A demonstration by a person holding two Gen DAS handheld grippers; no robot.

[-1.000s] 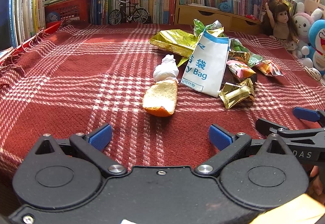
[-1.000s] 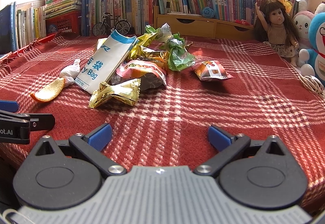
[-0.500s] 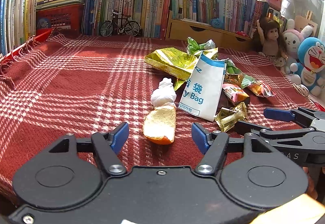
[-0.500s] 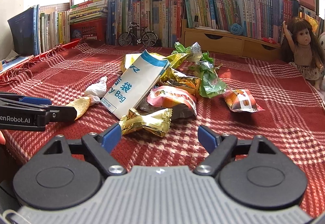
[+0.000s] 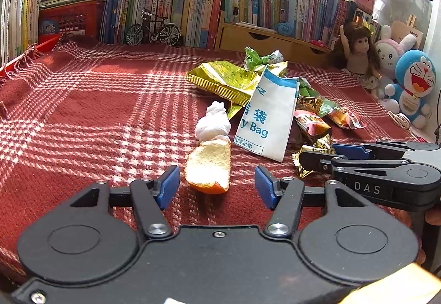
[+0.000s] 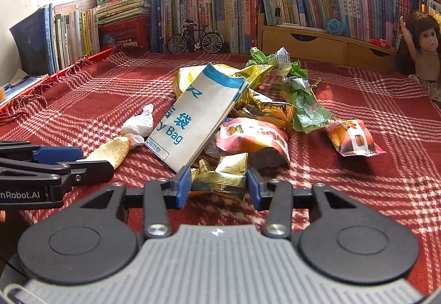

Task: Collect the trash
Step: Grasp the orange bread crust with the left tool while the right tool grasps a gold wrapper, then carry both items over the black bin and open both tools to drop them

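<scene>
**Red plaid cloth, litter at centre-right: both claws at first pick-up**

Setting: a red plaid cloth (image 5: 82, 116) over a surface, backed along its far edge by a row of books (image 5: 193, 6); a doll (image 5: 358, 53) and plush toys (image 5: 410, 89) sit at the far right corner.

Item 1: orange peel (image 5: 209, 166), pith side up, near the front edge, touching a knotted white tissue (image 5: 213, 125) behind it. The left gripper (image 5: 217, 187) is spread wide, blue pads either side of the peel's near end, neither pad touching.

Item 2: crumpled gold wrapper (image 6: 220, 176), front of the heap. The right gripper (image 6: 219, 185) is narrowed around it; whether the pads are pressing it cannot be told.

Item 3: white paper bag (image 6: 198, 116) printed "Bag", leaning on the heap of foil and plastic packets (image 6: 275, 108).

Step, as judged: opening grasps, nothing collected. Next move calls for closing on the peel without pinching cloth, then lifting both pieces clear.

Not seen: any bin; whether the bag's mouth is open; packets buried beneath it; the hands holding the grippers.
</scene>
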